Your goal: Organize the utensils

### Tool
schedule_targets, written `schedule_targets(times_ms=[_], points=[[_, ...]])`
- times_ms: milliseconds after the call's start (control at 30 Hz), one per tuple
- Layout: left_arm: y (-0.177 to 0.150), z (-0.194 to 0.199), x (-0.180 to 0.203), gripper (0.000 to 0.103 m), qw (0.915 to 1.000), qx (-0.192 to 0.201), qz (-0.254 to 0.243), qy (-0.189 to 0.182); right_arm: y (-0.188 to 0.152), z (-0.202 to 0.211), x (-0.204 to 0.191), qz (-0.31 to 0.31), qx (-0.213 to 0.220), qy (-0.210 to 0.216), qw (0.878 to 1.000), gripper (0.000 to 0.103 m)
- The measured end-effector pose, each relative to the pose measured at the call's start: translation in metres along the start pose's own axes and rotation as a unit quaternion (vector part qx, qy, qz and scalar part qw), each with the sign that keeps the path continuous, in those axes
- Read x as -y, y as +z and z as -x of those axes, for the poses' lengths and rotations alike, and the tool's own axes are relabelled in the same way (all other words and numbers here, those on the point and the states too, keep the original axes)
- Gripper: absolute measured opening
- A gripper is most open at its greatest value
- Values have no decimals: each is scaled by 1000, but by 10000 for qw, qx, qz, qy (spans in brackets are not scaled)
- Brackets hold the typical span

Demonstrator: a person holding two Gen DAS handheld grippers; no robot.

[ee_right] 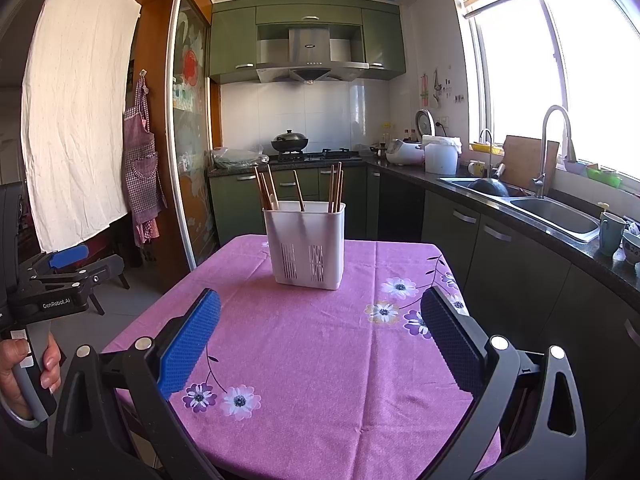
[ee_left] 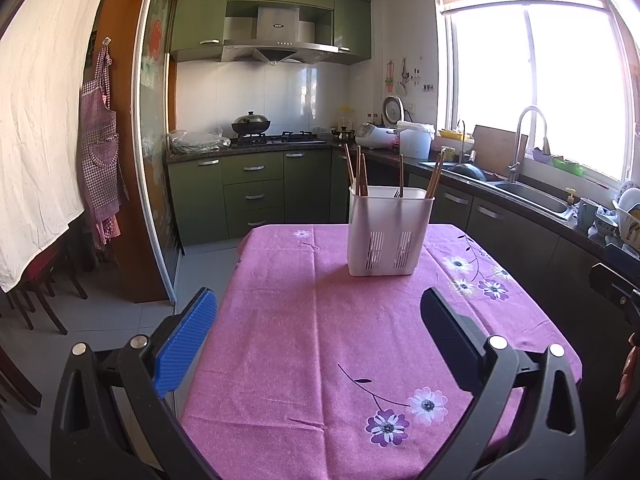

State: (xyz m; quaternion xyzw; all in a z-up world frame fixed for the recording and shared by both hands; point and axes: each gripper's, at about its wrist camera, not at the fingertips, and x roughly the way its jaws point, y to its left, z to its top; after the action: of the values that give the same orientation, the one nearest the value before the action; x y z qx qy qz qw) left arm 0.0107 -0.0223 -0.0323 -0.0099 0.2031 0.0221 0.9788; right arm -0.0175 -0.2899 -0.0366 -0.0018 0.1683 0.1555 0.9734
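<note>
Both grippers raised, jaws wide apart

Left gripper (ee_left: 320, 336) holds nothing; right gripper (ee_right: 320, 336) likewise holds nothing; the left hand (ee_right: 16, 376) wraps its gripper's handle, level beside the right.

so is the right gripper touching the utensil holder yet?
Apart. In the right wrist view the right gripper is open, and bare pink tablecloth shows between its fingertips and the white utensil holder, which stands farther back on the table.

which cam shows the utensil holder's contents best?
Right wrist. The utensil holder sits near centre and the chopsticks stand clear against dark cabinets. Left wrist also shows the whole holder, but off-centre, with its chopsticks overlapping counter clutter.
</note>
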Motion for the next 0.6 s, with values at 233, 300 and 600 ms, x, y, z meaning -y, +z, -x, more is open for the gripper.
schedule_targets(times_ms=[233,300,600], points=[[-1,-1,0,97,10000,-18,15,-35,0,-1,0,3,-13,-11,10000,98],[-1,-1,0,97,10000,-32,29,-85,-1,-1,0,-2,-24,-3,10000,98],[0,-7,0,97,9996,-208,65,-204,-2,-3,-1,9,-43,12,10000,98]])
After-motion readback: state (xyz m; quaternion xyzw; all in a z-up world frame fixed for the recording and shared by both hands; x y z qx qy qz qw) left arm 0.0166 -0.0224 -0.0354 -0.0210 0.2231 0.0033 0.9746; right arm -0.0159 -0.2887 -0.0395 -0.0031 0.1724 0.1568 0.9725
